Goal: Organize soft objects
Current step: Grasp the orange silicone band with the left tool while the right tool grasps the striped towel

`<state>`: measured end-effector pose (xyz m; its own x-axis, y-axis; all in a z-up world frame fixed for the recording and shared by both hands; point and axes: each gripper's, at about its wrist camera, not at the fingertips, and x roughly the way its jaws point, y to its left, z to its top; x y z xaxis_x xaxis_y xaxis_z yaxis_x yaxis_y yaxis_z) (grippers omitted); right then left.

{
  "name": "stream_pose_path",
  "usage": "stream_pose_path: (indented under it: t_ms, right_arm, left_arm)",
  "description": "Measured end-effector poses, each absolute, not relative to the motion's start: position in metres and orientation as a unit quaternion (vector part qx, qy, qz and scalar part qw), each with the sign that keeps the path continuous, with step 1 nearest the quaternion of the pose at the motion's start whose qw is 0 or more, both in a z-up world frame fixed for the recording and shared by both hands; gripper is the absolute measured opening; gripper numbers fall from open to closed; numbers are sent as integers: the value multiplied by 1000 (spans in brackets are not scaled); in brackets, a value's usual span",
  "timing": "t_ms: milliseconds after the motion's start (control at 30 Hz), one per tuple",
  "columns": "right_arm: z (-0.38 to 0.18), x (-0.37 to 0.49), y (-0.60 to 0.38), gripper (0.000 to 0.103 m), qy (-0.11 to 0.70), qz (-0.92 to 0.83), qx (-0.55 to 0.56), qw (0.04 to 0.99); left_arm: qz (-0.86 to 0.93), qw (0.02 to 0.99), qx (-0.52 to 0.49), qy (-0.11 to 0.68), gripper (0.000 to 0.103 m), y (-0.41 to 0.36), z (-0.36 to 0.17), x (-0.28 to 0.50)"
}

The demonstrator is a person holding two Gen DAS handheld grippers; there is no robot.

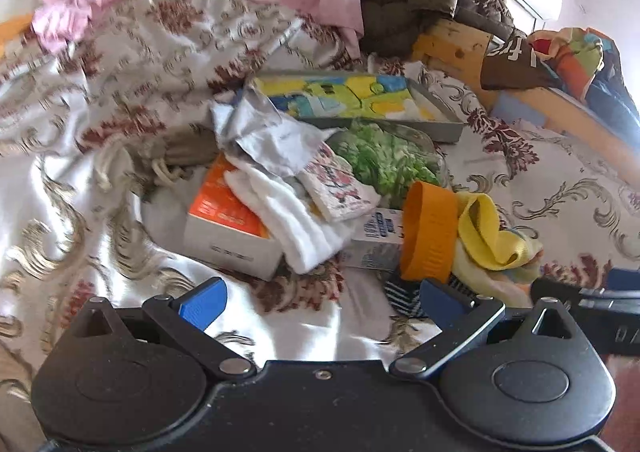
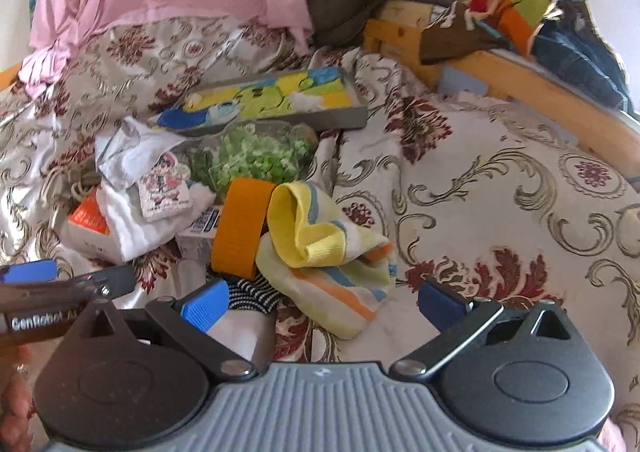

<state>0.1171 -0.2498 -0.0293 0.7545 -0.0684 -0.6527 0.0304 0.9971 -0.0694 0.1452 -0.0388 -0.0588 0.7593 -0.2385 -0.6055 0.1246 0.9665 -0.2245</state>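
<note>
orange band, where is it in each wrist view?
Left wrist: orange band sits right of center, just beyond the left gripper's right finger.
Right wrist: it sits left of center, beyond the right gripper's left finger.
Shared landmark: yellow-cuffed sock touching its right side.

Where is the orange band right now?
In both wrist views the orange band stands on edge near the middle of the pile on the bedspread, touching the yellow striped sock on its right.
</note>
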Motion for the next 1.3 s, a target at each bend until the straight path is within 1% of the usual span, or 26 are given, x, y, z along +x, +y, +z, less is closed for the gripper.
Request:
stream_pose_path:
  t_ms: [200, 267, 367, 433, 533, 667, 767, 900, 1000, 1100, 1200, 1300]
  right_arm:
    - [-28, 128, -254, 103, 387, 29, -46, 920]
    - [-25, 131, -255, 103, 391, 44, -74, 916]
    - [-23, 133, -255, 103, 383, 68, -155, 908]
    - [-23, 136, -260, 103, 380, 81, -181, 903]
    - [-25, 146, -270, 103, 396, 117, -179, 893]
    - [-30, 155, -270, 103, 397, 141, -209, 882]
    - [-38, 162, -267, 103, 401, 149, -229, 874]
    - [-49, 175, -265, 103, 408, 158, -239, 867]
    - [-57, 187, -263, 103, 413, 162, -250, 861]
    - [-65, 196, -263, 103, 413, 161, -266, 856]
    - [-72, 203, -265, 102, 420, 147, -270, 854]
    - [-72, 209, -274, 96, 421, 126, -254, 862]
  left_arm:
    - [-132, 915, -118, 362, 102, -46, -65, 163]
    - [-142, 909, -130, 371, 102, -47, -69, 169]
    - [-147, 902, -142, 380, 102, -49, -76, 178]
    - [-153, 897, -153, 387, 102, -50, -81, 186]
    - [-170, 887, -174, 392, 102, -54, -87, 195]
    - [-200, 879, -185, 391, 102, -67, -94, 204]
    - [-209, 875, -192, 392, 102, -74, -100, 211]
    - [-217, 863, -233, 391, 102, -73, -108, 223]
    - [-232, 859, -237, 388, 102, -77, -110, 233]
    - [-245, 856, -241, 386, 100, -81, -113, 239]
    - [-255, 844, -271, 388, 97, -81, -117, 247]
    - [-259, 839, -289, 382, 91, -83, -116, 251]
